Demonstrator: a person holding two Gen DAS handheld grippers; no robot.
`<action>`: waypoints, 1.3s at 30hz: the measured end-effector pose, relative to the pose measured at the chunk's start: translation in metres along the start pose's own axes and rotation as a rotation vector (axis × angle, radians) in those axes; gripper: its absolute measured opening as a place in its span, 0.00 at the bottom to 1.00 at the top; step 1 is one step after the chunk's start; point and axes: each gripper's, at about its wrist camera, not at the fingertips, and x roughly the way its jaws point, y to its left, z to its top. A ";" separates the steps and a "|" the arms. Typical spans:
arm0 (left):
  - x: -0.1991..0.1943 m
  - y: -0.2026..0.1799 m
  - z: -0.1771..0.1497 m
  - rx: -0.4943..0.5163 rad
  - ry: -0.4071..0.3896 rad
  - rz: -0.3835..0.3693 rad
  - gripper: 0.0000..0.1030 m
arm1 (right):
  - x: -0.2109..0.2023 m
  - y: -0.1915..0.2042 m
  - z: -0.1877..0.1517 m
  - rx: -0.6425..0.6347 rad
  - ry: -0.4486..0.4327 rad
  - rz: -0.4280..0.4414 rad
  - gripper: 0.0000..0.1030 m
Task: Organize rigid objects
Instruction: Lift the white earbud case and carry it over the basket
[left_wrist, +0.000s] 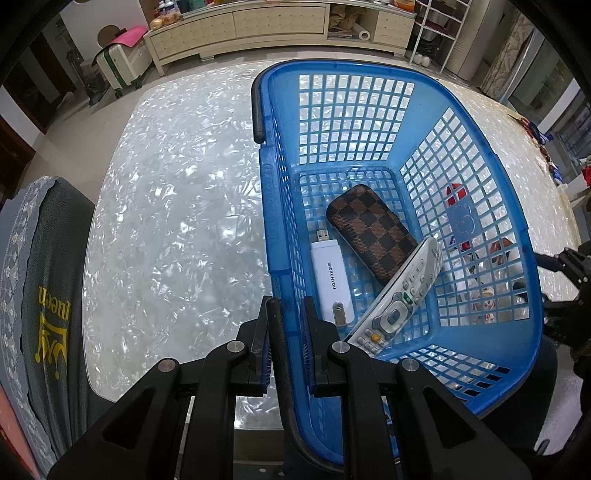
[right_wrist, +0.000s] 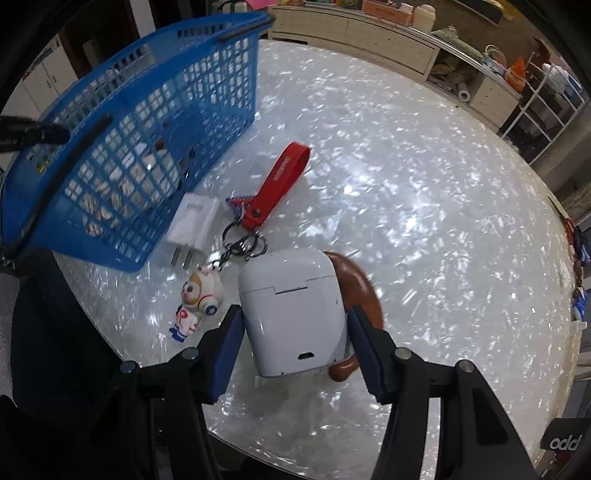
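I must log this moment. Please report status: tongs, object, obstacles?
Left tongs shut on basket rim. Right tongs shut on white earbud case. Keychain, charger lie toward basket.

The left hand-held gripper (left_wrist: 290, 314) points steeply downward, its jaws clamped on the near rim of the blue basket (left_wrist: 275, 258). The right hand-held gripper (right_wrist: 293, 332) also points steeply down, its blue pads (right_wrist: 229, 347) pressing both sides of a white earbud case (right_wrist: 293, 310).
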 end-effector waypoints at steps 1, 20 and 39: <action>0.000 0.000 0.000 0.000 0.000 0.000 0.15 | -0.005 -0.005 0.003 0.010 -0.008 0.002 0.53; 0.000 -0.001 0.000 0.003 0.000 0.001 0.15 | -0.085 0.011 0.085 0.006 -0.206 0.042 0.53; 0.000 -0.001 -0.001 0.001 -0.004 -0.005 0.15 | -0.073 0.081 0.126 -0.150 -0.237 0.107 0.54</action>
